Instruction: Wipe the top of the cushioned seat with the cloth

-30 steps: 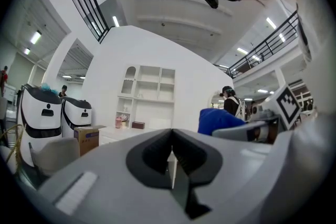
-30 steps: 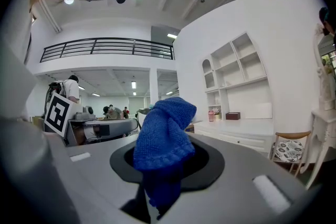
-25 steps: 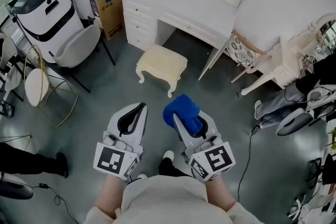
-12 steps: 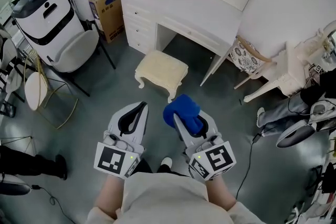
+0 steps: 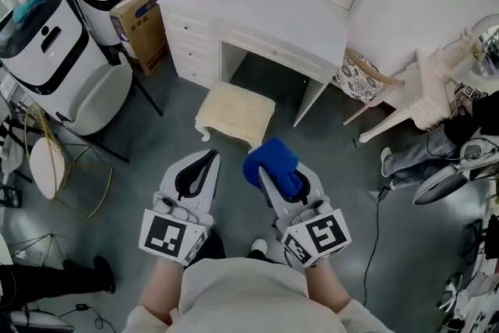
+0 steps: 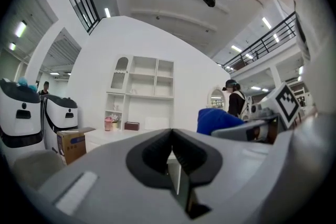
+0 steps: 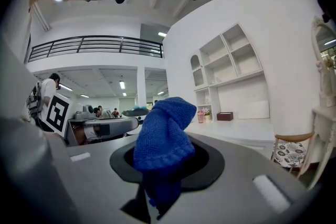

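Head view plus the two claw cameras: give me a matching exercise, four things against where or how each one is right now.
Things:
1. cloth
2. cushioned seat
3. cardboard box
4. left claw

Places or states:
A. shut, nothing in it
B. on the floor in front of the white desk
C. pinched in the right claw
D. beside the desk's drawers

Pairs: 1-C, 2-B, 3-D, 4-A.

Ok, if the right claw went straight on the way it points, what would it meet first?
Probably the white desk: the right claw, shut on the blue cloth, looks level, passing above the cushioned seat. Depth is unclear.
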Demonstrator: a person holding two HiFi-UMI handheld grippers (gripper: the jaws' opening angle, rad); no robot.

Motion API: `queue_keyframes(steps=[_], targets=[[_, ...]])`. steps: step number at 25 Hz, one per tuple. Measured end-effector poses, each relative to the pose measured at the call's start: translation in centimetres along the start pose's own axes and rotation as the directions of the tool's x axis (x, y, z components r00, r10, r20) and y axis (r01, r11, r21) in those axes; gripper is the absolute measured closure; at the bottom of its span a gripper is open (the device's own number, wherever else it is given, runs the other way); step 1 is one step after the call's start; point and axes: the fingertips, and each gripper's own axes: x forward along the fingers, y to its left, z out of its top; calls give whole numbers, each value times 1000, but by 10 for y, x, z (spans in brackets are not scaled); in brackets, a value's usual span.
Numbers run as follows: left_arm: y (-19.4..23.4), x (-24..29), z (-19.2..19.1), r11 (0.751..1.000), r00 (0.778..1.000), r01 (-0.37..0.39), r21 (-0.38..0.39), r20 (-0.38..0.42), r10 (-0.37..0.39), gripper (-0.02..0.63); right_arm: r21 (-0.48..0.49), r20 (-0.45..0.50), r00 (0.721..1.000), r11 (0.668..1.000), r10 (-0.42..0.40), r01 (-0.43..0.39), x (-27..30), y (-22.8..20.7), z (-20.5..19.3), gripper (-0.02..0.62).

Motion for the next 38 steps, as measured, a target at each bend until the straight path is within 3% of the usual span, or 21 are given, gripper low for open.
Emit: queue_keyframes(steps=[21,29,38], targets=[[133,24,-16,982,981,186,-24,-57,-187,607,51,-2,981,980,-194,194,125,29,0,469],[153,38,-19,977,977,212,-24,-32,-213,607,41,-22,974,974,-224,225,142,26,-1,469],[181,87,-32,976,975,211,-44,-60,-214,607,66,-34,975,973,-219,221,187,-14,-6,469]])
